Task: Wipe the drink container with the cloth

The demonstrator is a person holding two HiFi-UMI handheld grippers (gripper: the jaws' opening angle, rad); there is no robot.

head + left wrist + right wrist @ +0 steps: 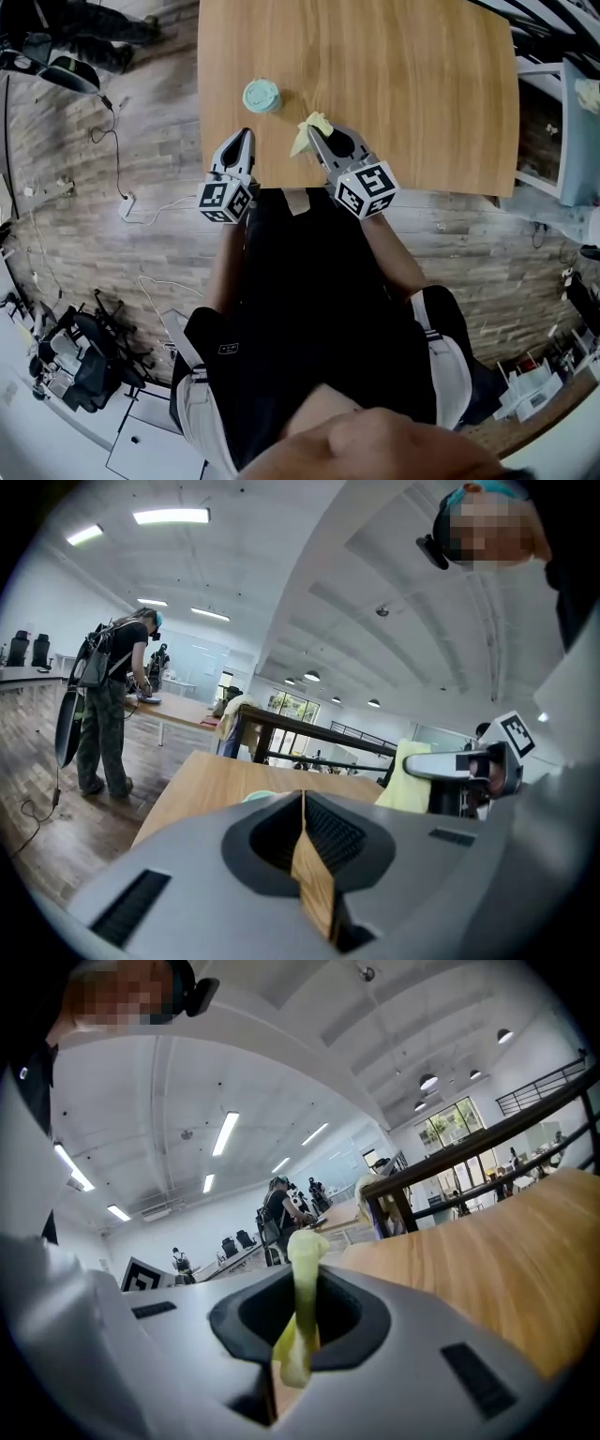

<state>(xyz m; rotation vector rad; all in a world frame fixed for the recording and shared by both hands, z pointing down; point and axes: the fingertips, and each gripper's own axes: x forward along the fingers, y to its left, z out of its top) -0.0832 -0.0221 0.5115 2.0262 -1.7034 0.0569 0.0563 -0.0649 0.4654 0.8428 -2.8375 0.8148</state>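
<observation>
A pale green drink container (262,95) with a round lid stands on the wooden table (412,84), near its front left. My left gripper (247,134) hovers just in front of the container, shut and empty; only the container's top (255,797) peeks over its jaws in the left gripper view. My right gripper (317,134) is shut on a yellow cloth (307,129), which hangs over the table to the right of the container. In the right gripper view the cloth (302,1312) is pinched between the jaws. The left gripper view also catches the cloth (405,778) and the right gripper (459,764).
Both grippers sit near the table's front edge, close to my body. Wood floor with cables (131,202) lies to the left. A person (111,700) stands at another table in the background. Shelving (562,122) is at the right.
</observation>
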